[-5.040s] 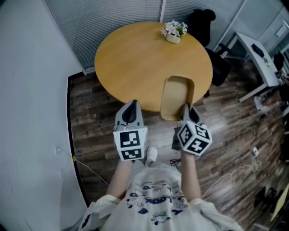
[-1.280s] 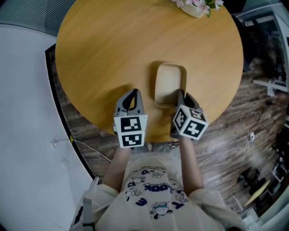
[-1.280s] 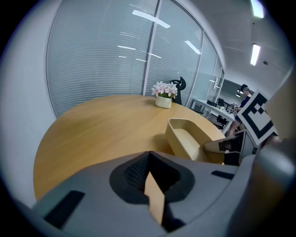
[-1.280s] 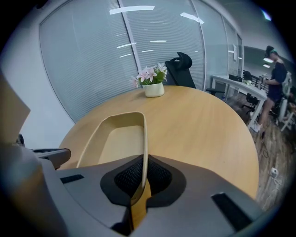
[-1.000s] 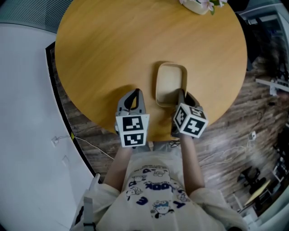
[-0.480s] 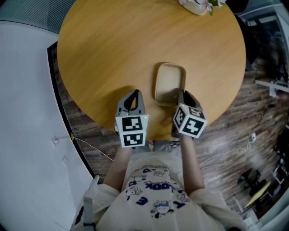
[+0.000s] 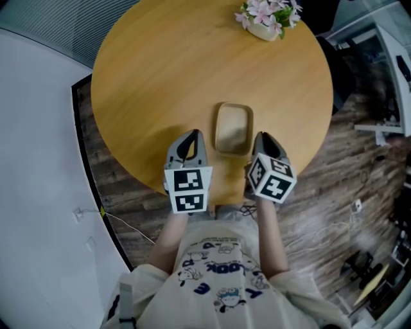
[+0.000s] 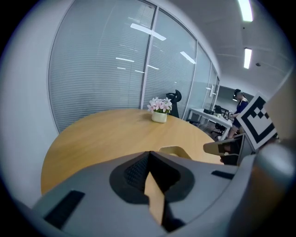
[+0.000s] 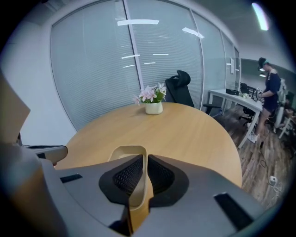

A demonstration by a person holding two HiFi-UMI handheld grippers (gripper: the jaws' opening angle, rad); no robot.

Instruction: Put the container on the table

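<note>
A beige container on a round table, pinched at its rim by the right gripper.
The left gripper (image 7: 188,136) hangs over the near edge of the wooden table (image 7: 160,71), its jaws pressed together with nothing between them. Just to its right is the container (image 7: 233,127), a shallow, pale tan tub, oblong with rounded corners and a raised rim. Its long axis runs straight away from the person, toward the pot of pink flowers (image 7: 266,16) at the far side. It seems to rest flat on the tabletop, though the base is hard to make out. The right gripper (image 7: 260,136) has its jaws nearly together, clamped on the container's near right wall.
</note>
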